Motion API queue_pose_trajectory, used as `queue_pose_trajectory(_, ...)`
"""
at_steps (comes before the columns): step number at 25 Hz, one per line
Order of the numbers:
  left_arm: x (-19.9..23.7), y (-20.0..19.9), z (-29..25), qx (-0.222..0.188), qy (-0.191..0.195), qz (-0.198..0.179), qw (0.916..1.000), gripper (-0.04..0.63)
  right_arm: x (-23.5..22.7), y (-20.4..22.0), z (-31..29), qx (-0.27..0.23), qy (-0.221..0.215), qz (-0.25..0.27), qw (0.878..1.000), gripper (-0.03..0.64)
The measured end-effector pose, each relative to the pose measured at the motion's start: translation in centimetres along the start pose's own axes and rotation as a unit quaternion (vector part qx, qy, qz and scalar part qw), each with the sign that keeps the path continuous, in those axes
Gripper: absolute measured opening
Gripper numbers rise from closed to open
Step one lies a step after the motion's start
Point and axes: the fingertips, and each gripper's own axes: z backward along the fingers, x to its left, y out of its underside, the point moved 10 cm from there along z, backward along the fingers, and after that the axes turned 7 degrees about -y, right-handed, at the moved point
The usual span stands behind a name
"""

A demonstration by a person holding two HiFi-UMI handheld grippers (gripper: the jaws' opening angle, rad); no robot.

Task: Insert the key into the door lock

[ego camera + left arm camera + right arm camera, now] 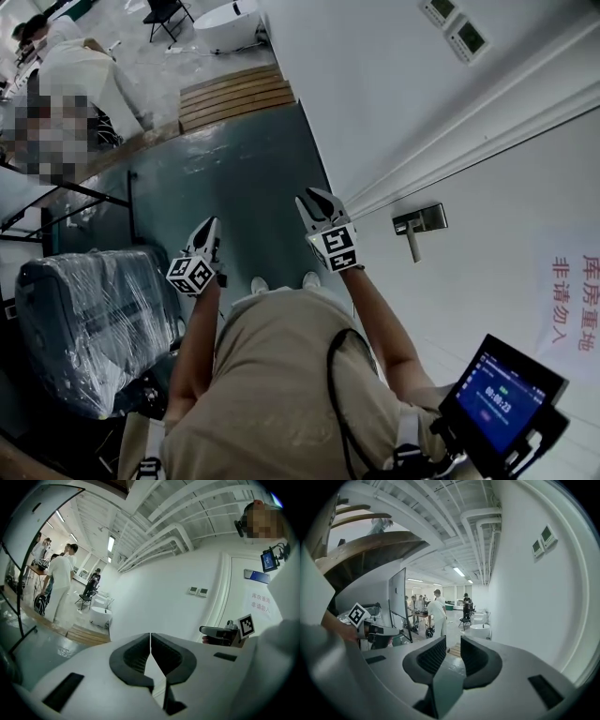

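Key showed in no view, not in either gripper. My left gripper [150, 641] was pinched together on nothing, and my right gripper [452, 653] was parted and empty. Farther off was the door handle [419, 223], too small to tell if its lock held anything.

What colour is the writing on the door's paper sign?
Red writing on a pale sign; the head view shows it best.
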Motion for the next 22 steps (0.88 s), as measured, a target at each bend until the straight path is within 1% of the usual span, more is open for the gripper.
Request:
queue_pose_trajectory(4,1.1,-0.2,-0.8,-0.001,-0.014,0.018,0.9997,0.018,-0.6,-0.1,-0.8,0.002,-0.001,0.006,1.0,0.08)
queue_pose_trajectory(11,1.3,-1.3,-2.6,-0.008,-0.006,0.028,0.9996,0.018,-2.0,-0.7,-0.8,0.001,0.022,0.01,1.0,0.08)
queue_pose_trajectory(13,1.1,-1.5,-3.1,-0.004,-0.002,0.025,0.9997,0.018,-2.1,-0.6,-0.7,0.001,0.028,0.008,1.0,0.08)
queue_pose_trajectory(18,0.2,-1.4,-4.3,0.012,0.017,0.004,0.9998,0.018,-2.6,0.0,0.1,0.004,0.048,0.001,0.999,0.08)
queue_pose_trajectory(22,0.1,-0.6,-4.4,0.024,0.024,-0.001,0.9994,0.018,-3.1,0.8,1.1,0.005,0.064,-0.007,0.998,0.08)
